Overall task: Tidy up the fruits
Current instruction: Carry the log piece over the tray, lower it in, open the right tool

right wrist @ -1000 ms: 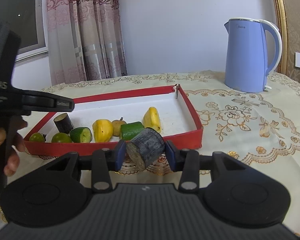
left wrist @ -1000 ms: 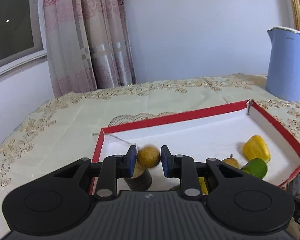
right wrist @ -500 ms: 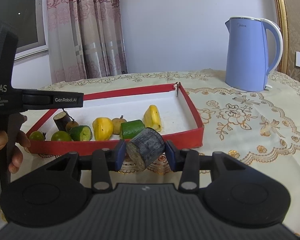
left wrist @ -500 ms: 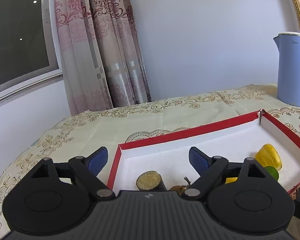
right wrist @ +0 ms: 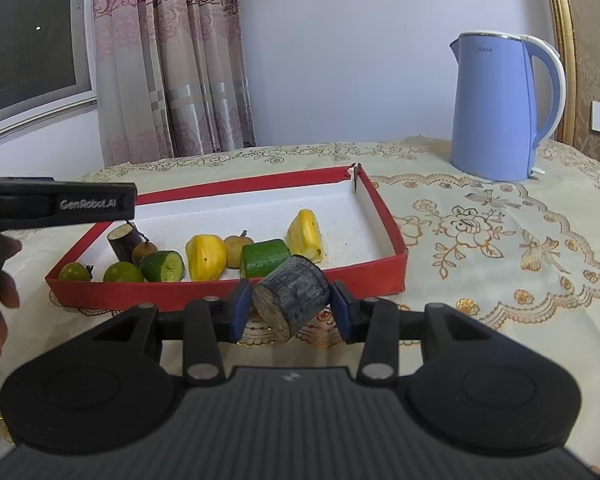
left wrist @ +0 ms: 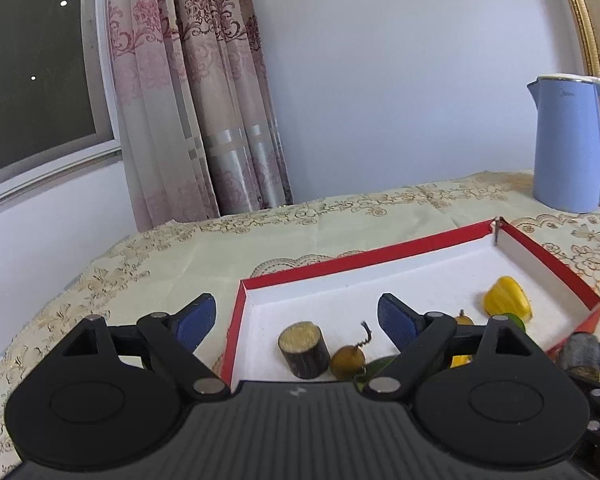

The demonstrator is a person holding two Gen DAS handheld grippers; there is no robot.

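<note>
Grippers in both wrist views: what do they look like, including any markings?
Both the left gripper and right gripper are matte black, with ribbed bodies, round side discs, silver pivot pins and blue finger pads. The left one's side reads "GenRobot.AI" in grey. No cables or sleeves show.

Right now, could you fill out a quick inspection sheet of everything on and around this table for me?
Surface: table under an embroidered cream tablecloth.
Job's things: red-rimmed white tray holds a dark sugarcane stub, a brown longan, two small green fruits, two cut green pieces and two yellow pieces.
Clutter: blue electric kettle beyond the tray.
Grippers: left gripper open and empty above the tray's left end; right gripper shut on a second sugarcane piece, in front of the tray.
Cables: nothing seen.
Surroundings: patterned curtain, dark window, pale wall, wall switch, gold frame edge.
</note>
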